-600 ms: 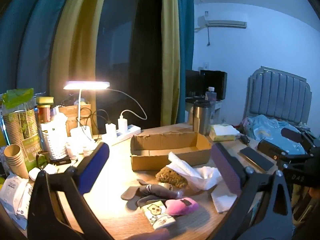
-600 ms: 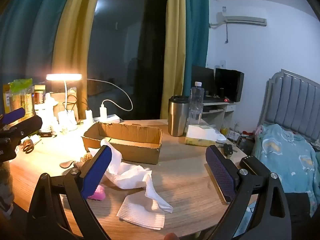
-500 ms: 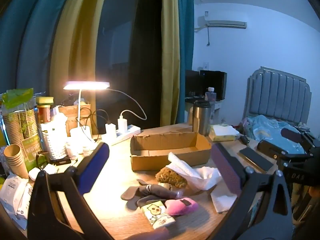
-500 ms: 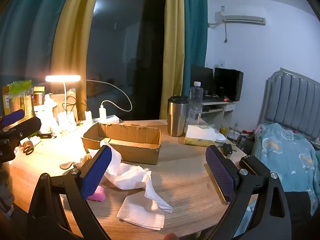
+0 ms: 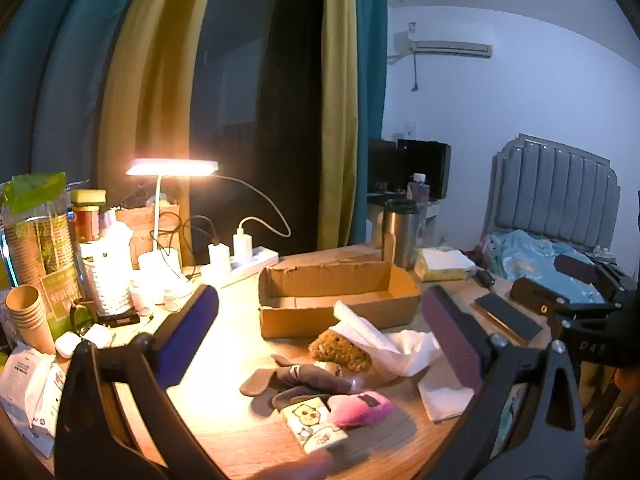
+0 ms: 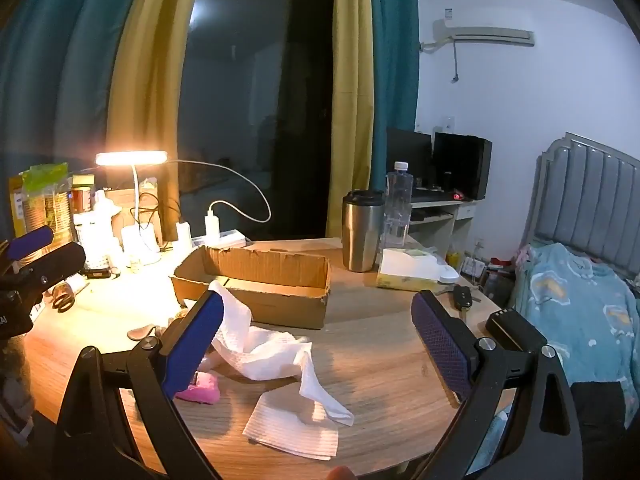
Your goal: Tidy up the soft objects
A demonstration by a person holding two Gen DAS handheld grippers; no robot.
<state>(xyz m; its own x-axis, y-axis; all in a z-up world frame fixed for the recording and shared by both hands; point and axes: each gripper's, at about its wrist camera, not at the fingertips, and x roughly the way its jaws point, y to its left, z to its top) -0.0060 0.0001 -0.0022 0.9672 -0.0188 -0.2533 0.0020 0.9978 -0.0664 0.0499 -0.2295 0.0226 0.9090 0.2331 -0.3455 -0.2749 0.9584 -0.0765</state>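
An open cardboard box [image 5: 336, 300] stands mid-table, also in the right wrist view [image 6: 256, 284]. In front of it lie a crumpled white paper towel [image 5: 396, 344] [image 6: 264, 344], a brown fuzzy toy [image 5: 340, 350], a grey plush [image 5: 304, 380], a pink plush [image 5: 360, 404] [image 6: 202, 388] and a small tissue pack [image 5: 314, 426]. A flat white tissue [image 6: 292, 428] lies near the front edge. My left gripper [image 5: 316, 320] is open and empty, held above the pile. My right gripper [image 6: 316, 328] is open and empty, above the towel.
A lit desk lamp [image 5: 172, 168], a power strip with chargers [image 5: 240, 260], paper cups [image 5: 28, 316] and clutter fill the left side. A steel tumbler [image 6: 362, 236], a bottle [image 6: 398, 204], a tissue box [image 6: 412, 270], keys [image 6: 464, 296] and a bed [image 6: 576, 300] are on the right.
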